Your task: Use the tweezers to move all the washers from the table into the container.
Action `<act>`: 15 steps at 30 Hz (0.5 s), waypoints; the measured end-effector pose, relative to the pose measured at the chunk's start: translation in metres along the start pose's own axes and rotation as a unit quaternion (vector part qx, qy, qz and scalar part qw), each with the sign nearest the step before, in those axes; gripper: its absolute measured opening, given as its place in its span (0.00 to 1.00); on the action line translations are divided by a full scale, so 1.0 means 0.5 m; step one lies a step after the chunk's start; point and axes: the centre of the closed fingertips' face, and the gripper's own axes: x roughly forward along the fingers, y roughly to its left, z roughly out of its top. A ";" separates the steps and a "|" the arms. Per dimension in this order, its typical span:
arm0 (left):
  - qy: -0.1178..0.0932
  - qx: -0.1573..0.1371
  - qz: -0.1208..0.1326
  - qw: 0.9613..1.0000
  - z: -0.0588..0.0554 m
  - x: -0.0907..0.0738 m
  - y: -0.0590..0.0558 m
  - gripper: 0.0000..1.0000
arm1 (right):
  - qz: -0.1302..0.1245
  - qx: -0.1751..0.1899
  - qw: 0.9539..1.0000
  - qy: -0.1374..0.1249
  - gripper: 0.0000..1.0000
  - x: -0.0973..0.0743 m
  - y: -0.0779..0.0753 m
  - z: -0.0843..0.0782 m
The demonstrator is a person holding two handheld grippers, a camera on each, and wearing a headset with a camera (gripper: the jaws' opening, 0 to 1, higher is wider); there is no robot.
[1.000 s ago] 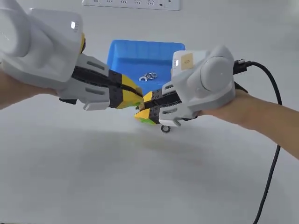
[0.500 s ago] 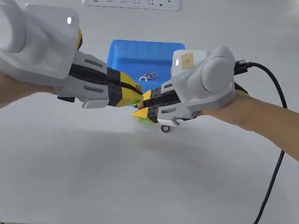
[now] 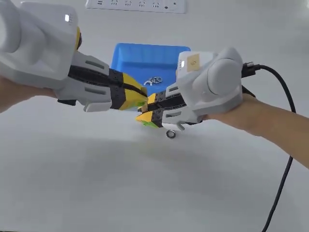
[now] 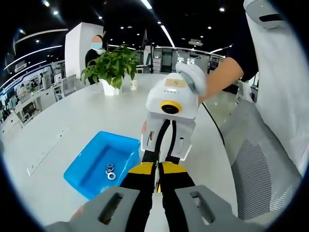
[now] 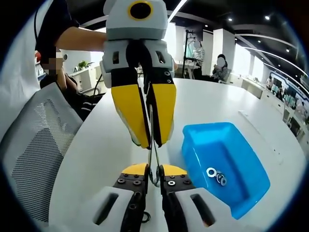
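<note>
My left gripper (image 3: 140,99) comes in from the left and my right gripper (image 3: 144,116) from the right, meeting tip to tip above the white table. In the right gripper view, thin metal tweezers (image 5: 153,140) run from the left gripper's yellow jaws down into my right gripper (image 5: 153,175). Both grippers are shut on them. The blue container (image 3: 130,55) stands just behind the tips, with a few washers (image 3: 153,80) in it. One loose washer (image 3: 171,134) lies on the table under the right gripper. The left gripper view shows the container (image 4: 91,164) to the left of the shut jaws.
A white power strip (image 3: 137,5) runs along the table's far edge. A black cable (image 3: 280,159) trails from the right gripper toward the near right. A mesh chair (image 5: 34,159) and a potted plant (image 4: 111,65) stand beyond the table.
The left gripper's body has drifted slightly left and up. The jaw tips of both grippers have stayed together at the same spot.
</note>
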 end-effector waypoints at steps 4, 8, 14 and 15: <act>-0.001 0.001 0.002 1.000 0.004 -0.001 -0.003 0.08 | -0.001 -0.002 1.000 0.001 0.10 -0.001 -0.001 0.002; -0.008 -0.006 -0.003 1.000 0.011 -0.004 -0.010 0.10 | -0.001 -0.003 1.000 -0.001 0.10 -0.002 -0.001 0.006; -0.003 -0.006 -0.002 1.000 0.008 -0.008 -0.016 0.12 | -0.002 -0.002 1.000 -0.004 0.10 -0.001 -0.004 0.009; -0.001 -0.005 -0.001 1.000 0.007 -0.009 -0.016 0.12 | -0.002 -0.001 1.000 -0.005 0.10 -0.001 -0.005 0.010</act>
